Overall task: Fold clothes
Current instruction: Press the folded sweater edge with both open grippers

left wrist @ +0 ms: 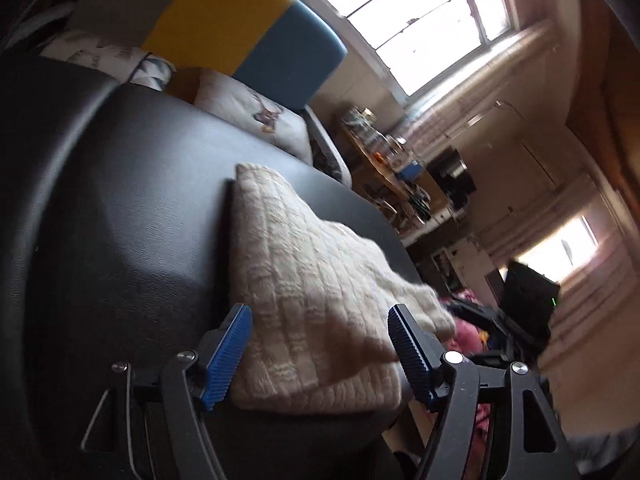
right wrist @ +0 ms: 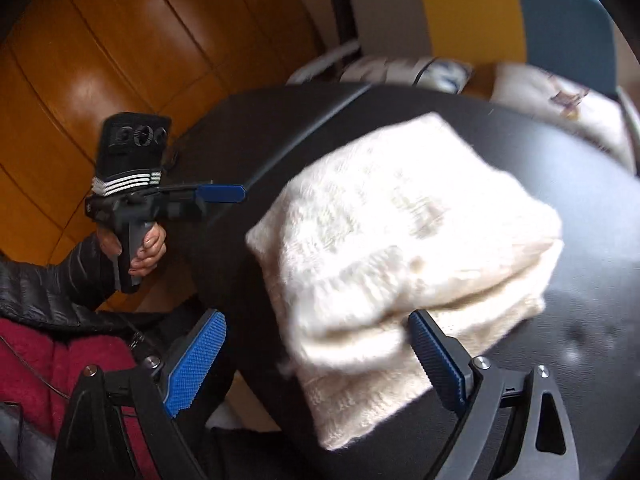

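One cream knit sweater (right wrist: 400,240) lies folded into a compact bundle on the black table (right wrist: 580,320), seemingly finished, with the left gripper (right wrist: 224,194) beside it and the right gripper (right wrist: 316,360) above it both released.

The left gripper (left wrist: 320,356) is held with its jaws wide apart, and nothing is pressed between the blue pads (left wrist: 226,360). It is gripped at the handle by a bare hand (right wrist: 146,248) in a dark sleeve (right wrist: 52,284). The right gripper (right wrist: 316,364) is also seen open, tilted downward.
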Available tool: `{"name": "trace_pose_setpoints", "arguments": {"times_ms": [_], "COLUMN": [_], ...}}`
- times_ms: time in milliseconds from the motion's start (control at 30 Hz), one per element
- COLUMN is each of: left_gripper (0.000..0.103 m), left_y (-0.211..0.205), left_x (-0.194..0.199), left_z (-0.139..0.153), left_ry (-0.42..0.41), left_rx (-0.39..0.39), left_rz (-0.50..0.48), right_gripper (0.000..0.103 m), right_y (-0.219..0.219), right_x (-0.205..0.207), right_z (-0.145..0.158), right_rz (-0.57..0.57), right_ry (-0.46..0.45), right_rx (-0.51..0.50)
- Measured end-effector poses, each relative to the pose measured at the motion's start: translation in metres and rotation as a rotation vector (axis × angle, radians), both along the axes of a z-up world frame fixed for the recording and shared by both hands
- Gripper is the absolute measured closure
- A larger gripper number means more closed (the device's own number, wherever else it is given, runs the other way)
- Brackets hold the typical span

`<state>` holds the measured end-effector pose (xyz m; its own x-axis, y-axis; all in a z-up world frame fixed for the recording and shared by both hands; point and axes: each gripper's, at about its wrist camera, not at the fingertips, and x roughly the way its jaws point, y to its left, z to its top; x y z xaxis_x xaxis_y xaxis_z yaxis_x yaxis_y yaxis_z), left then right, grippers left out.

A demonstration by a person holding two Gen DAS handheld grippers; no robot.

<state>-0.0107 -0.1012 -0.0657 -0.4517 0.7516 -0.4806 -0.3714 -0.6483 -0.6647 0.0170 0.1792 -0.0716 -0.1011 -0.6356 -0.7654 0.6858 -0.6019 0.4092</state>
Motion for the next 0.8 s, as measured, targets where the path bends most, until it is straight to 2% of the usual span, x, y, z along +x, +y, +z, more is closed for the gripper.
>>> {"name": "trace_pose_setpoints", "arguments": {"times_ms": [133,200,233,300,367,467,600,667,800], "left_gripper": [0.032,0.03,0.03,0.031,0.031,0.031,0.033,0.034,0.038], "left_y": [0.051,0.071,0.075,0.078,0.075,0.075,0.085,0.091,0.091], "left_x": [0.018,0.017,0.014,0.007,0.007,0.012,0.017,0.019,0.018], "left_z": [0.003,-0.005,-0.012,-0.03,-0.038,-0.037,-0.035,-0.034,-0.036], "left_ry": [0.154,0.194,0.188,0.153,0.148,0.169,0.221,0.243,0.257], "left_rx": [-0.232,-0.346,-0.38,-0.421,-0.421,-0.442,-0.534,-0.566,-0.595], "left_rz": [-0.223,-0.294,-0.319,-0.358,-0.373,-0.37,-0.362,-0.371,-0.383], "right_gripper": [0.008,0.008,0.008,0.012,0.012,0.012,0.012,0.012,0.014], "right_y": [-0.003,0.006,0.014,0.028,0.04,0.052,0.071,0.076,0.067], "right_x": [-0.009,-0.007,-0.005,-0.002,-0.001,0.0,-0.005,-0.012,-0.034], "right_z": [-0.023,-0.04,-0.048,-0.058,-0.057,-0.052,-0.027,-0.015,-0.01], "right_rz": [0.036,0.023,0.004,-0.042,-0.107,-0.226,-0.365,-0.413,-0.475], "right_ry": [-0.148,-0.215,-0.229,-0.247,-0.24,-0.235,-0.215,-0.193,-0.185], "right_rx": [-0.05,-0.061,-0.073,-0.106,-0.147,-0.156,-0.309,-0.373,-0.406]}}
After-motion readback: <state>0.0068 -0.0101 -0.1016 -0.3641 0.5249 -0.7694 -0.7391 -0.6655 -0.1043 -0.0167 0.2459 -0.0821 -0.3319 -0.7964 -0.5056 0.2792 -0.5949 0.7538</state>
